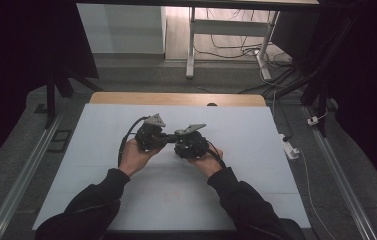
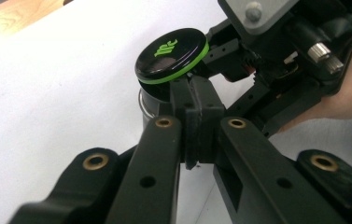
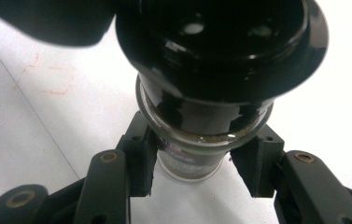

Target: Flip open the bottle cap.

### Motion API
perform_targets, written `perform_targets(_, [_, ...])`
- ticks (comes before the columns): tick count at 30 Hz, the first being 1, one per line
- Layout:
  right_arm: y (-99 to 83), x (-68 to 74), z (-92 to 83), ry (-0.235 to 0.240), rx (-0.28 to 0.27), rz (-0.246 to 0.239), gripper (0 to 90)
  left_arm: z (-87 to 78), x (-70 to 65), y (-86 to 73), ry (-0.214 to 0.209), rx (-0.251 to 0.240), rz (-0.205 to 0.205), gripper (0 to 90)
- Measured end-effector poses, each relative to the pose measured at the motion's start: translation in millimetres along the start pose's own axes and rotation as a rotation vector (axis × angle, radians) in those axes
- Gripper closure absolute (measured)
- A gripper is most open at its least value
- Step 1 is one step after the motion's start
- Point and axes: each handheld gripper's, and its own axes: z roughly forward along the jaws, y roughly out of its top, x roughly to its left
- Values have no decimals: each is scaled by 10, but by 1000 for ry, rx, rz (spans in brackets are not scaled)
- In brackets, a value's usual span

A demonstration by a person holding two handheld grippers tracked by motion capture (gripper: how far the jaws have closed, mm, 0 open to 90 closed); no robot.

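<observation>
Black and glossy, the lid (image 2: 172, 55) with its green band sits tilted on the jar (image 3: 190, 161), which I hold above the white table (image 1: 256, 135) between my hands, my right gripper (image 3: 190, 163) clamped on the glass just under the lid. My left gripper (image 2: 197, 100) has its jaws pinched together just beneath the lid's rim. If I lever or twist unevenly, I reckon the slick glass could slip from the right pads, or the lid could pop off and fall.
</observation>
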Motion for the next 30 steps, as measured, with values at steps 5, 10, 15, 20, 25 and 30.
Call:
perform_targets(5, [-3, 1, 1, -1, -2, -1, 528, -23, 23, 35, 15, -10, -2, 889])
perform_targets(10, [-4, 7, 1, -4, -1, -5, 527, -33, 50, 59, 24, -17, -6, 889])
perform_targets(15, [-7, 10, 0, -10, -2, -17, 528, -32, 101, 91, 47, -19, -13, 889])
perform_targets(20, [-8, 12, -1, -8, -2, -16, 528, 1, 170, 82, 54, -13, -32, 889])
perform_targets(25, [-8, 4, -2, -7, -1, -18, 527, -6, 153, 79, 37, -4, -30, 886])
perform_targets(30, [-7, -1, -1, -4, -1, -14, 527, -66, 102, 92, 34, -6, -28, 757])
